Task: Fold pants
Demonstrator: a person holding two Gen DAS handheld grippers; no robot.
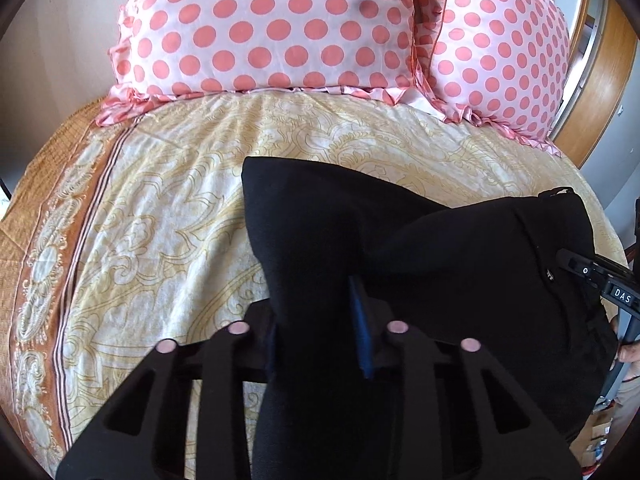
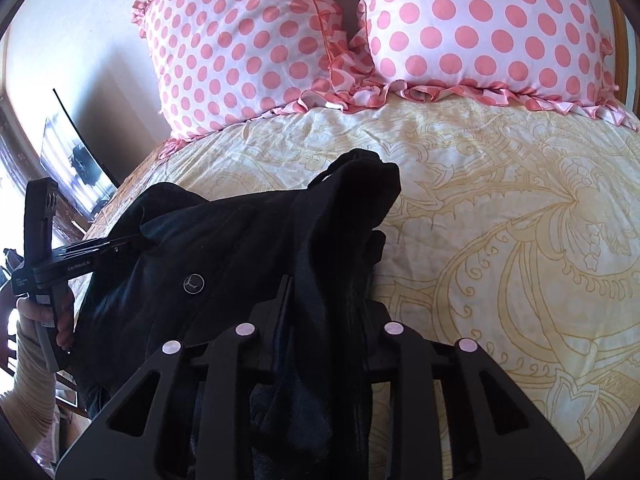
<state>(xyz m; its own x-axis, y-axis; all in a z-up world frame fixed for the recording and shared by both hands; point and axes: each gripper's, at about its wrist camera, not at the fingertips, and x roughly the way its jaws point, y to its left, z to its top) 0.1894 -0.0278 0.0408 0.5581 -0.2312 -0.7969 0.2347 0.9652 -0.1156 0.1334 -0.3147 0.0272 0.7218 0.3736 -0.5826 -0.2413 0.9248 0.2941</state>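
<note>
Pants (image 1: 420, 240), black, held bunched above a bed (image 1: 160, 220) with a cream and yellow patterned cover, both tools gripping them at once. The left gripper (image 1: 320, 332) is clenched on a gather of the dark cloth, which passes between its fingers and hangs down below the view; a blue pad on one finger shows at the edge of the fabric. The right gripper (image 2: 320, 312) is likewise closed on a thick fold of the same garment, the cloth running up between its fingers toward a rumpled end that points at the pillows. In the right wrist view the waist area with its round button (image 2: 194, 282) faces up, and the left tool appears at the far left, its tips buried in the cloth. Two pink polka-dot pillows (image 1: 272, 28) stand against the headboard, well apart from the garment.

Progress, as a judgement: early to middle. The pants are gathered and lifted at two points, but no flat, squared fold is visible anywhere; the fabric sags in loose ridges between the two holds. Whether the legs already lie one over the other cannot be told, since the lower part hangs out of sight. Still to do, it seems: spread the garment on the cover, align the legs, and fold it down in length.
</note>
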